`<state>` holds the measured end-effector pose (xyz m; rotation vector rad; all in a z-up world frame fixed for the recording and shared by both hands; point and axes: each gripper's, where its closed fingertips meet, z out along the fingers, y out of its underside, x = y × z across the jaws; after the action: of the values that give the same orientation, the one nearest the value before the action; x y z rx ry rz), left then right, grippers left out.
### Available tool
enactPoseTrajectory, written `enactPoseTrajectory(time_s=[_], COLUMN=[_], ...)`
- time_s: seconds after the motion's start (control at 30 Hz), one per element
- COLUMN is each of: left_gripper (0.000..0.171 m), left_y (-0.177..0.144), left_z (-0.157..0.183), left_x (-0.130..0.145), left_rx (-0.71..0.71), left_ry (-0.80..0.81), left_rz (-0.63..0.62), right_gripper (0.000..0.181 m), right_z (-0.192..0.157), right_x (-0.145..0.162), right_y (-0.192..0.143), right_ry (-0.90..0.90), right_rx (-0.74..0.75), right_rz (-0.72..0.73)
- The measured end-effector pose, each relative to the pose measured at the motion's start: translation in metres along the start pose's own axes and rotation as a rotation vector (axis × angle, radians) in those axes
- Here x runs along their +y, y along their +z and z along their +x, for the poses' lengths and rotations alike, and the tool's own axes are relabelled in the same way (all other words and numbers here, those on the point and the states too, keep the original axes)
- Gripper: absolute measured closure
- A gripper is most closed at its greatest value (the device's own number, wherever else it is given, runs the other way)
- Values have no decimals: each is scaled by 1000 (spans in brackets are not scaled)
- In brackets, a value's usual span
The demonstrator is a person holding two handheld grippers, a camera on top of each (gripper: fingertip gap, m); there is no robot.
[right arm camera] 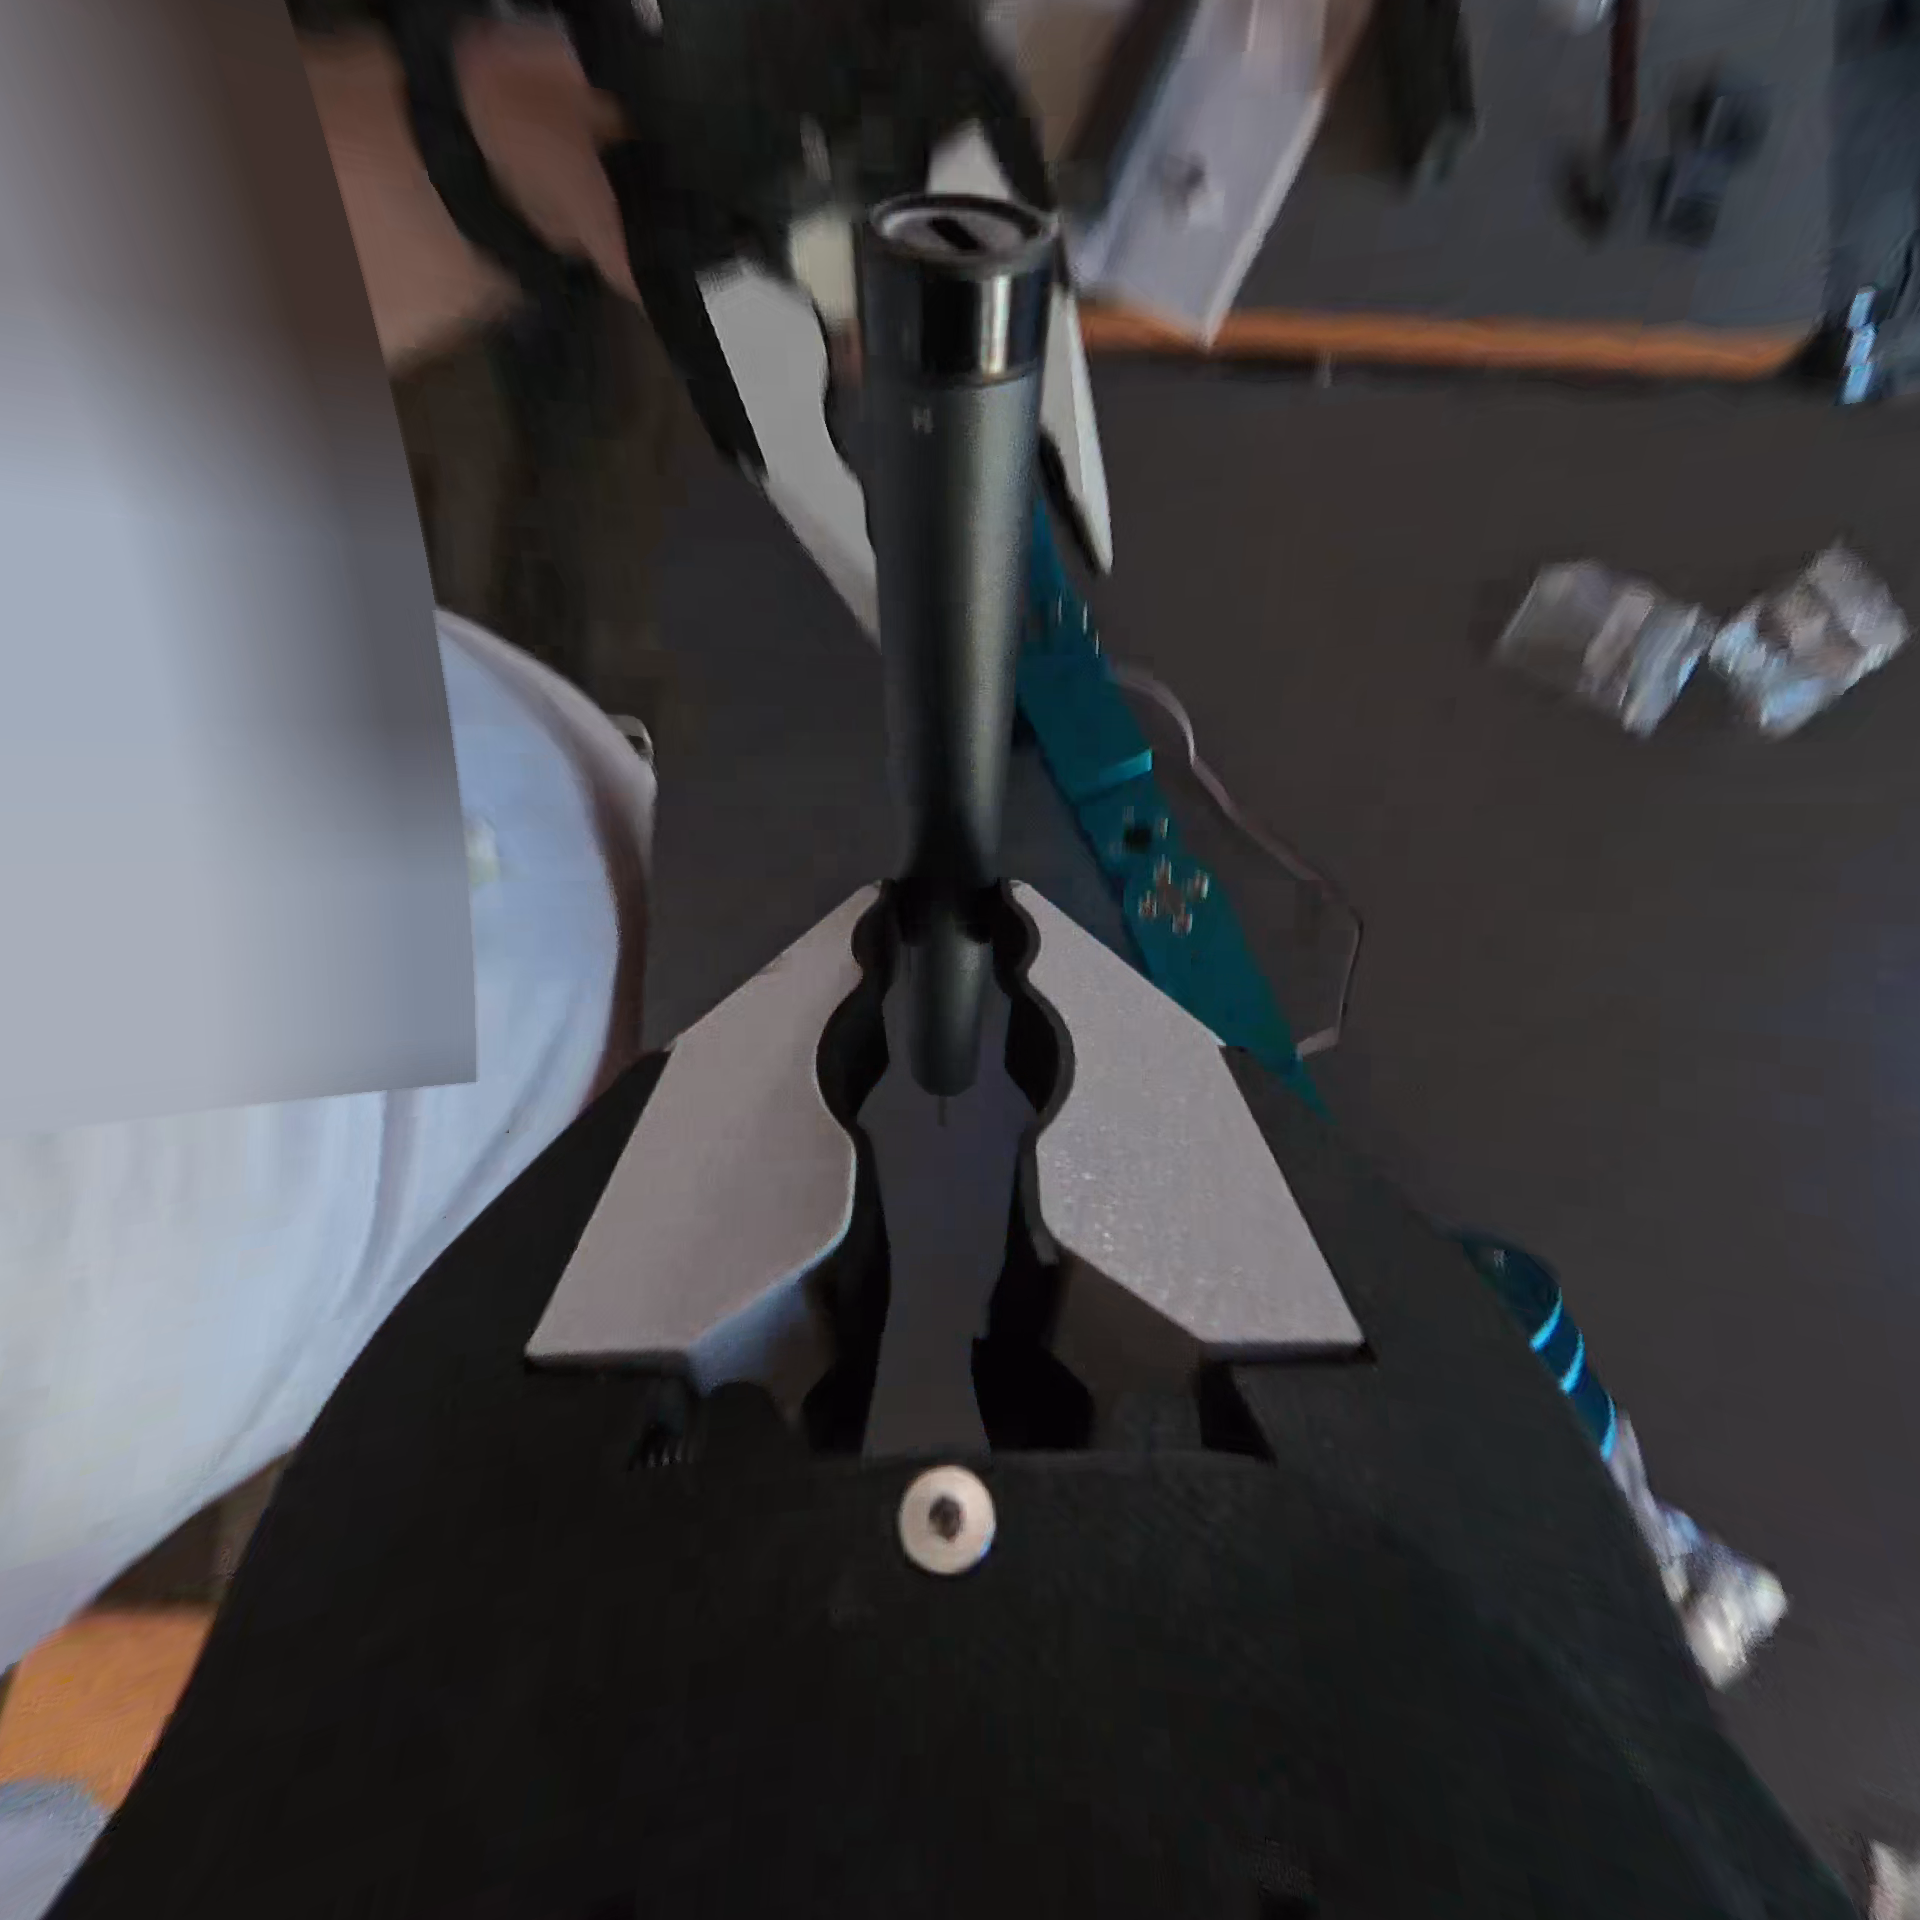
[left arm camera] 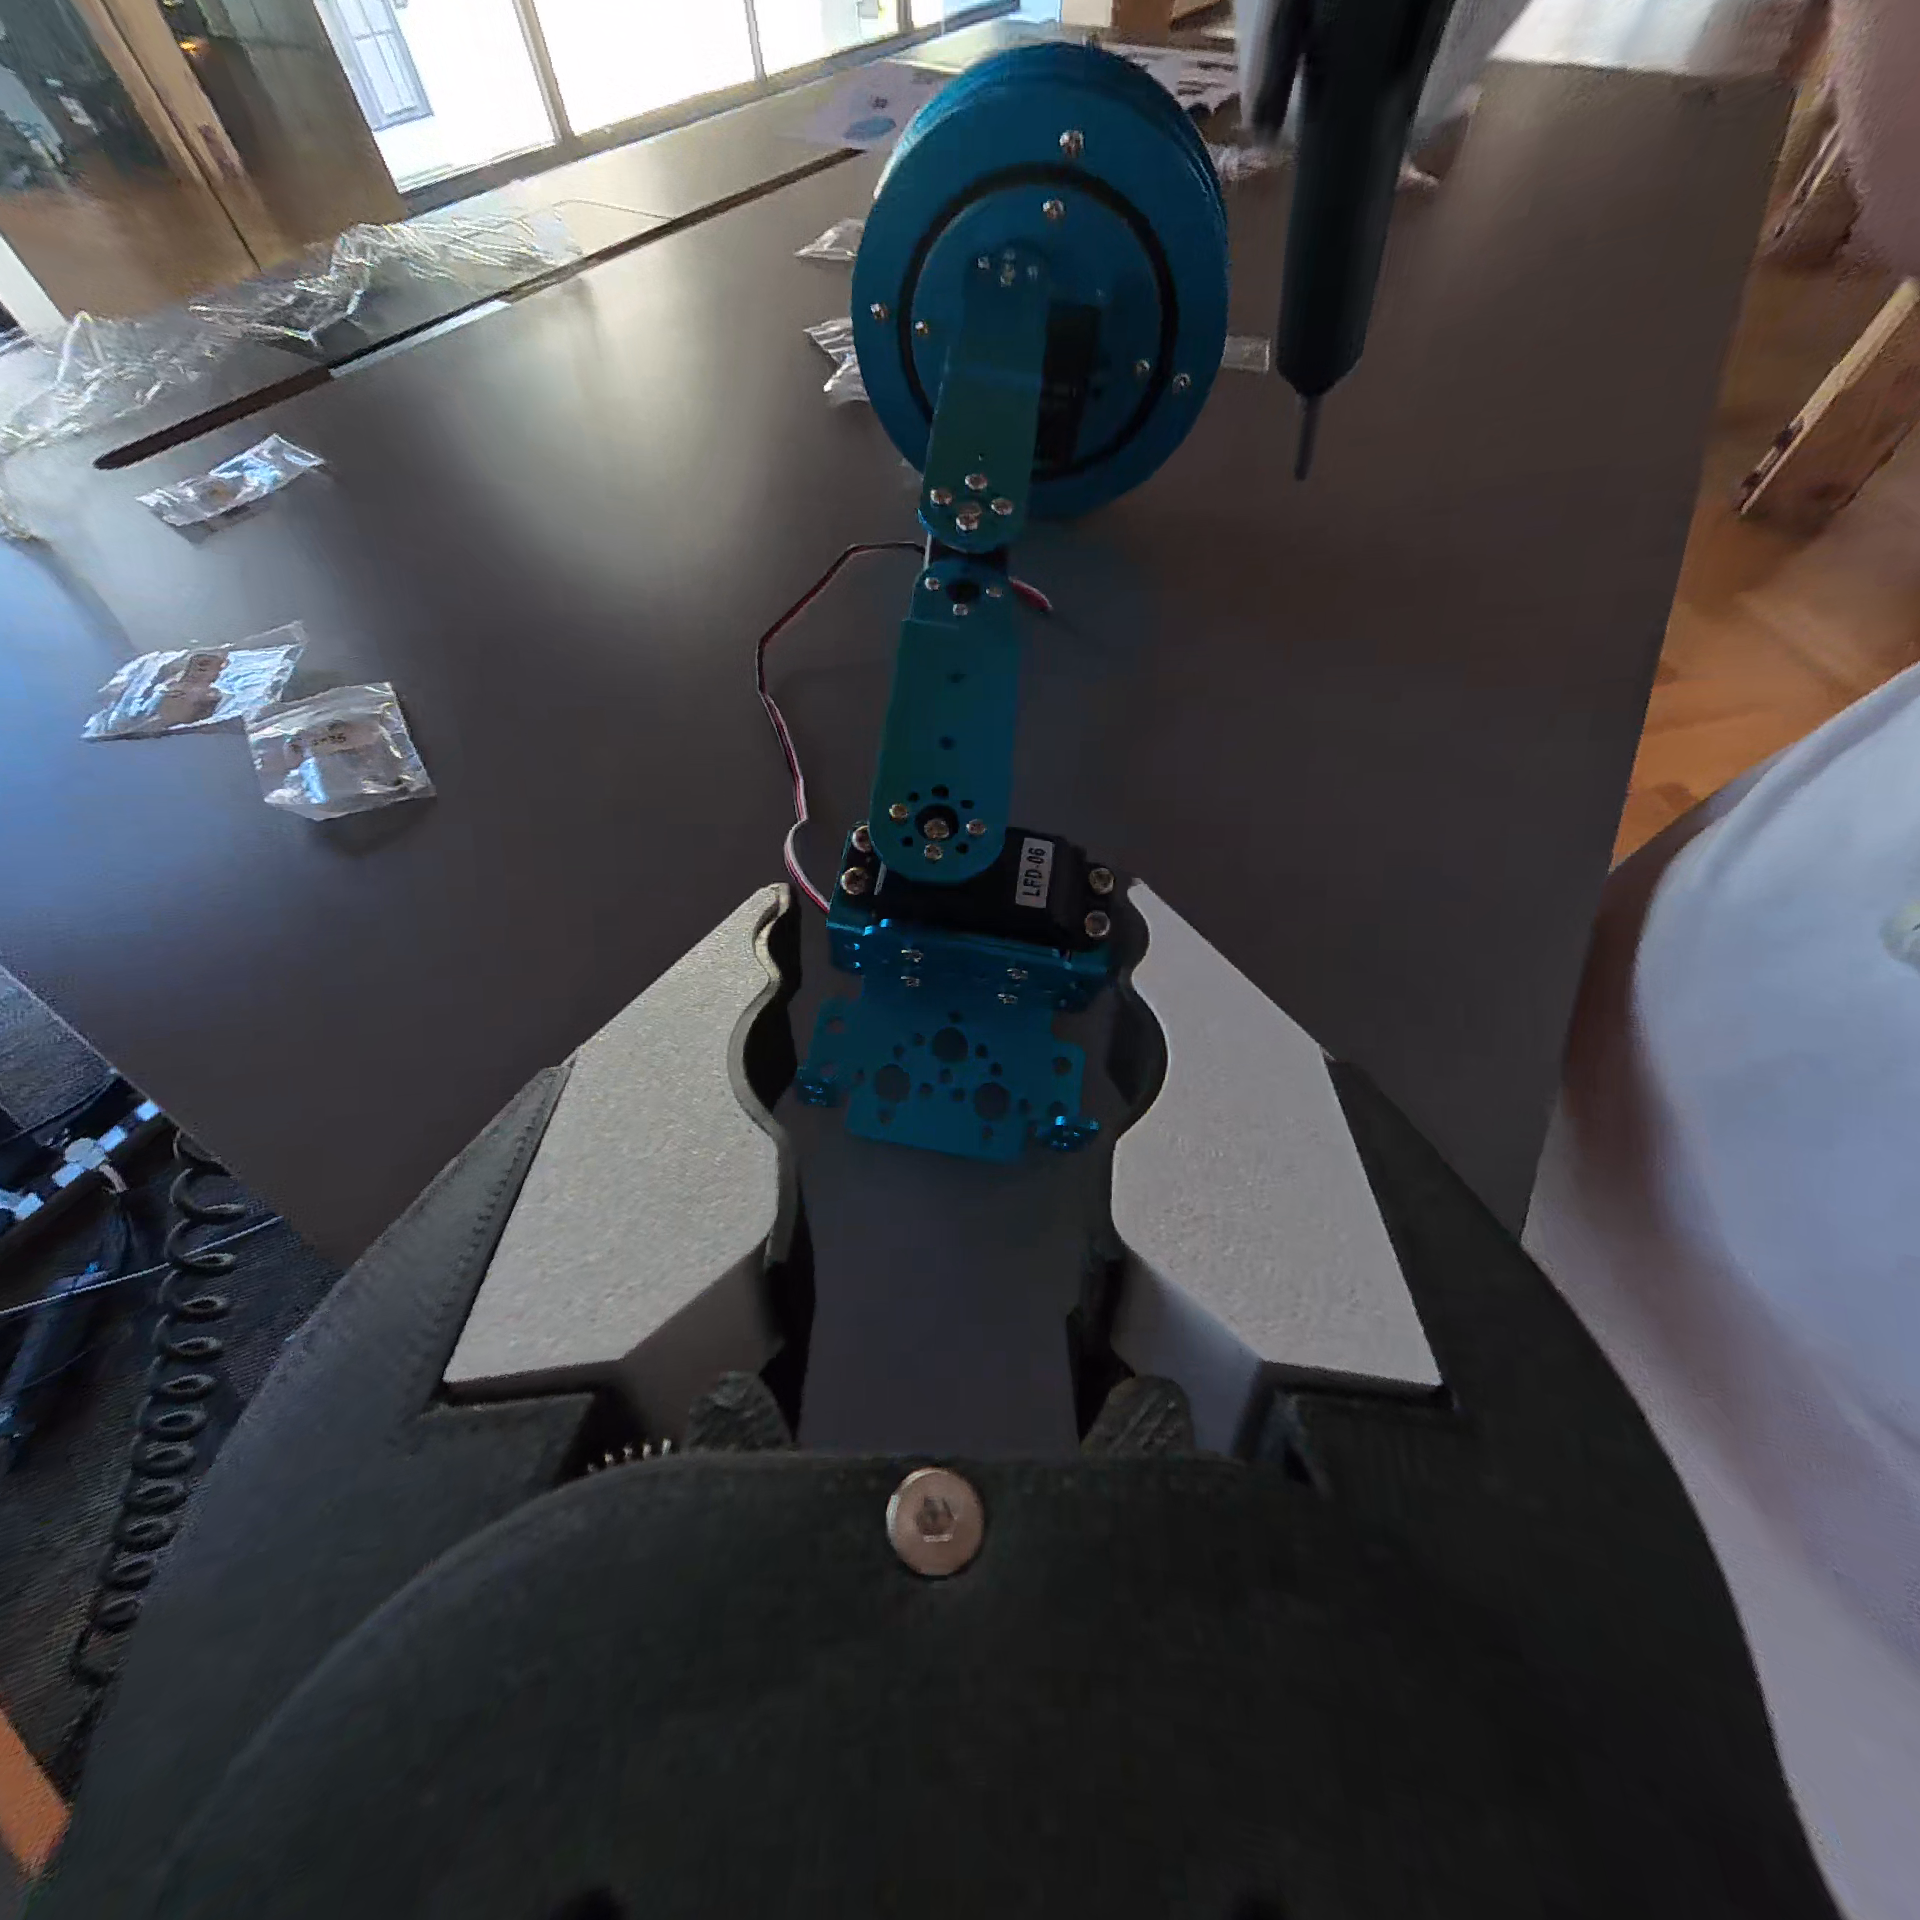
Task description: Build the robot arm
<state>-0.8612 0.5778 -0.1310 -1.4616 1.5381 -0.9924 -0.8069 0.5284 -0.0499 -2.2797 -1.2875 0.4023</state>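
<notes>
Notably, left gripper (left arm camera: 961,914) pinches the blue bracket (left arm camera: 961,987) (white-labelled servo (left arm camera: 997,883)); right gripper (right arm camera: 940,904) clamps screwdriver (right arm camera: 951,582)

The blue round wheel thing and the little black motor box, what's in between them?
In the left wrist view, two blue metal arm links joined end to end bridge the round blue base and the black servo. A red-and-black wire runs alongside.

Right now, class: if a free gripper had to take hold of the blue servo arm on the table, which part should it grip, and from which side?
Probably the long flat link of the blue servo arm, pinched across its two parallel side faces from above. The round base looks too wide for the fingers. The left gripper brackets the black servo end, and the right gripper holds the electric screwdriver.
</notes>
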Motion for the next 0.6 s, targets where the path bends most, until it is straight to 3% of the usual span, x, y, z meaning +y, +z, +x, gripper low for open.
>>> enactPoseTrajectory(time_s=[0.17, 0.27, 0.37, 0.6], left_gripper=[105, 108, 110, 110], left_y=[11, 15, 15, 16], left_z=[5, 1, 1, 1], left_x=[14, 23, 24, 24], left_rx=[-2, -51, -67, -96], left_ry=[69, 104, 120, 123], left_rz=[-108, -175, -176, -180], right_gripper=[164, 163, 164, 163], right_z=[3, 4, 3, 0], right_x=[77, 103, 110, 105], right_y=[42, 60, 73, 89], right_ry=[-75, -113, -134, -162], right_rx=[90, 117, 129, 98], right_rz=[-403, -499, -488, -314])
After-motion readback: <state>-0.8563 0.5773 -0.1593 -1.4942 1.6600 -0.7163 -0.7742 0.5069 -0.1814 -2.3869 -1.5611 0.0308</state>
